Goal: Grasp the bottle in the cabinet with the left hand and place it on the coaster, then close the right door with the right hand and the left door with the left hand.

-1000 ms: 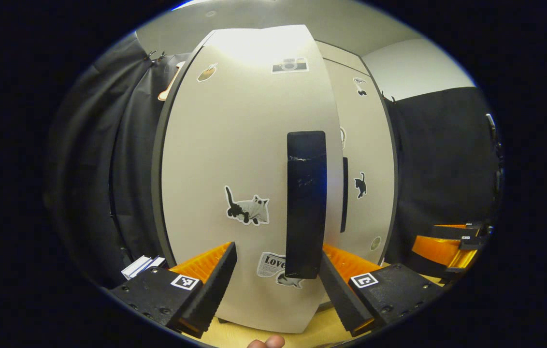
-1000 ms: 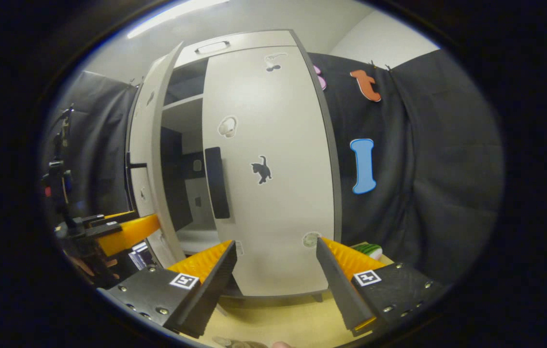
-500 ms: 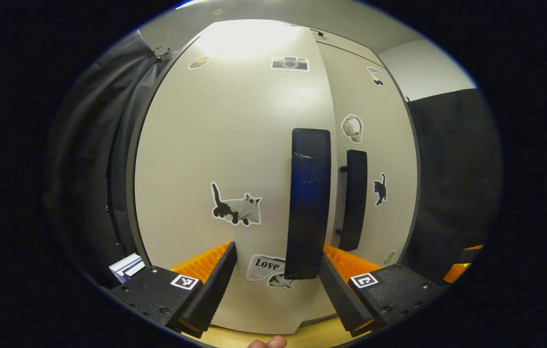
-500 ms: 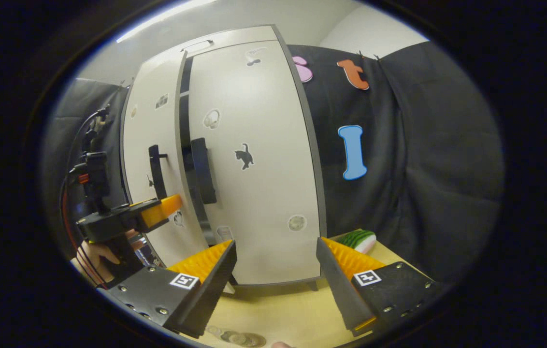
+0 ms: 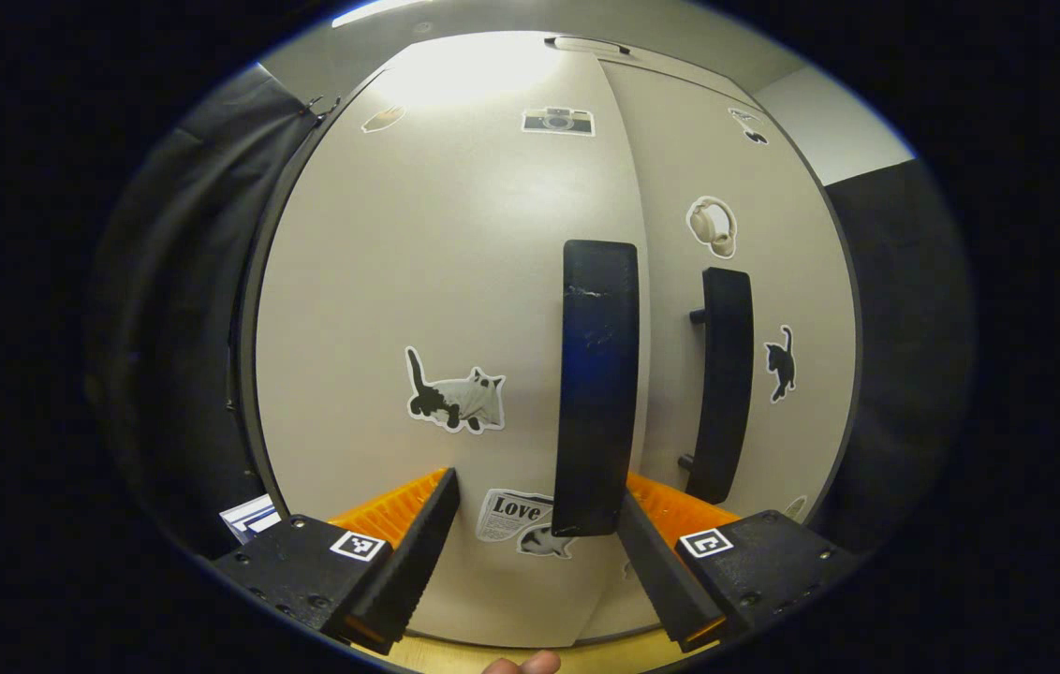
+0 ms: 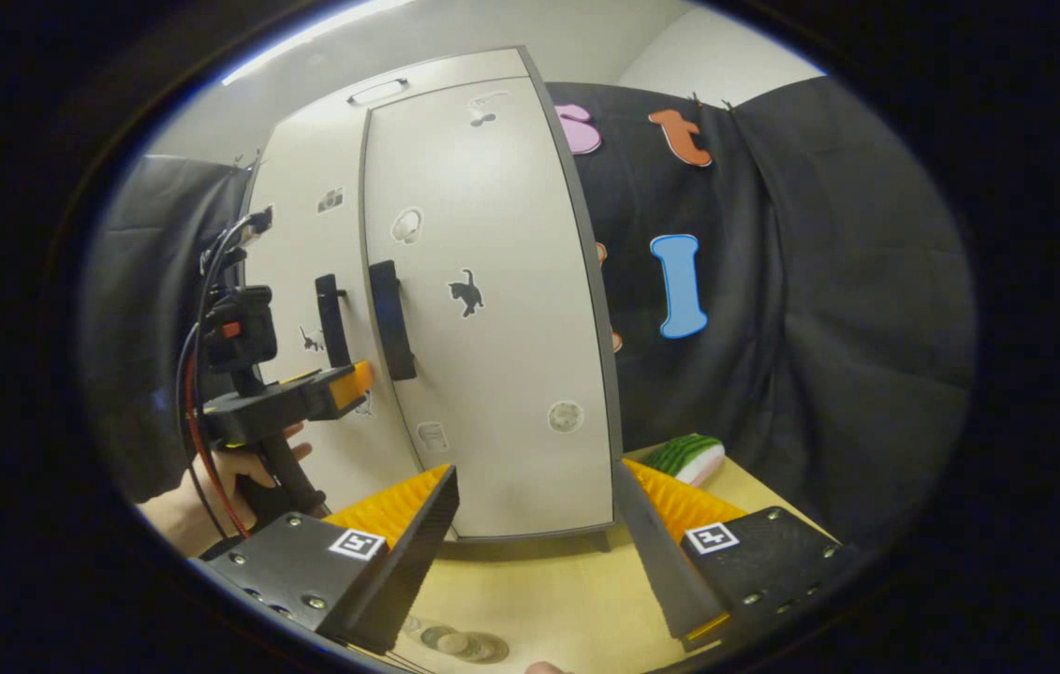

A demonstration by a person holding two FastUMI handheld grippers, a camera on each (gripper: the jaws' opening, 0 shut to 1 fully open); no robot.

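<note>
The grey cabinet has both doors shut. In the left gripper view the left door (image 5: 399, 281) is right in front of me, its dark handle (image 5: 597, 388) ending between the fingers of my open left gripper (image 5: 535, 552), close to the right finger. The right door (image 5: 773, 281) with its own handle (image 5: 722, 384) lies beside it. In the right gripper view my left gripper (image 6: 343, 386), held by a hand (image 6: 212, 487), touches the left door (image 6: 305, 281) by its handle (image 6: 331, 318). My right gripper (image 6: 535, 552) hangs open over the table, away from the right door (image 6: 493, 328). The bottle is hidden.
A wooden table (image 6: 539, 590) runs under the cabinet. A green and white object (image 6: 684, 457) lies on it at the cabinet's right. A small round thing (image 6: 455, 644) sits at the table's near edge. A white and blue stack (image 5: 249, 515) lies left of the cabinet.
The left door has swung shut with my left gripper pressing on it. The dark gap between the doors is gone. My right gripper has drawn back from the right door.
</note>
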